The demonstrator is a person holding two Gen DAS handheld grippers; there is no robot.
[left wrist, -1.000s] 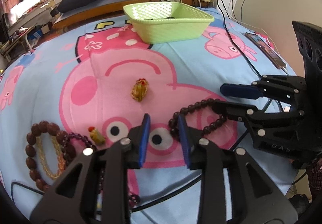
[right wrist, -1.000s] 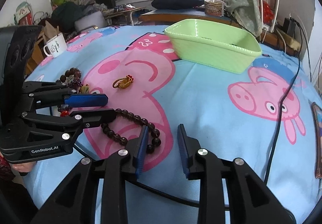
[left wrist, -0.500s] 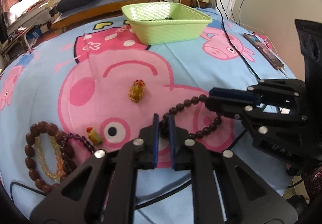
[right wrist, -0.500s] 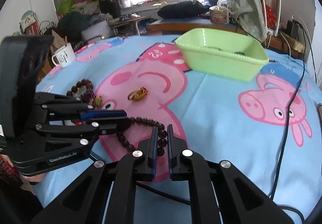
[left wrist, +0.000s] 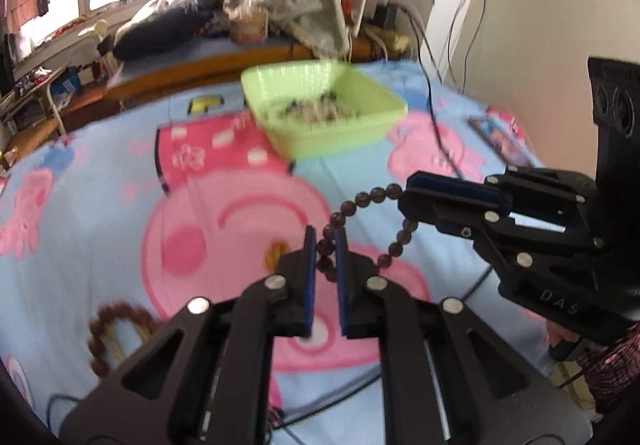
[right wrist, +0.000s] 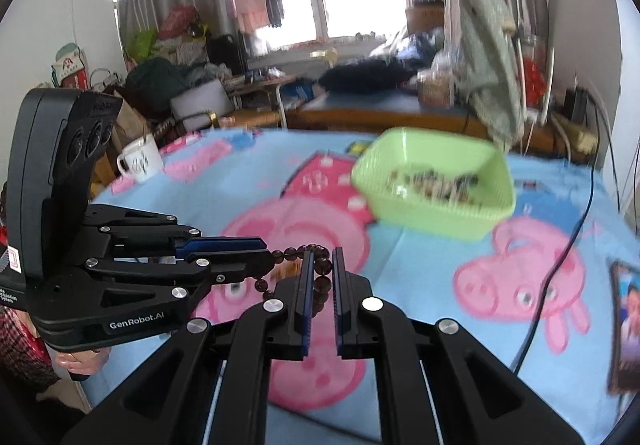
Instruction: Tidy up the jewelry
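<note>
A string of dark brown beads (left wrist: pixel 362 201) hangs in the air between both grippers, lifted off the pink and blue cartoon cloth (left wrist: pixel 224 229). My left gripper (left wrist: pixel 324 239) is shut on one part of the loop, with beads showing between its blue pads. The right gripper (left wrist: pixel 406 197) pinches the loop's far side. In the right wrist view my right gripper (right wrist: pixel 322 263) is shut on the beads (right wrist: pixel 292 253), and the left gripper (right wrist: pixel 262 251) holds them from the left. The green basket (left wrist: pixel 324 117) (right wrist: pixel 432 185) stands further back with jewelry inside.
A brown bead bracelet (left wrist: pixel 100 329) and a small gold charm (left wrist: pixel 276 255) lie on the cloth. A white mug (right wrist: pixel 140 161) stands at the left edge, a phone (right wrist: pixel 624 329) at the right, and a black cable (right wrist: pixel 560 265) crosses the cloth. A hand (right wrist: pixel 80 359) holds the left gripper.
Both grippers went from open to shut on the dark bead string, then rose together, lifting it off the cloth. The views now look further up, toward the basket.
</note>
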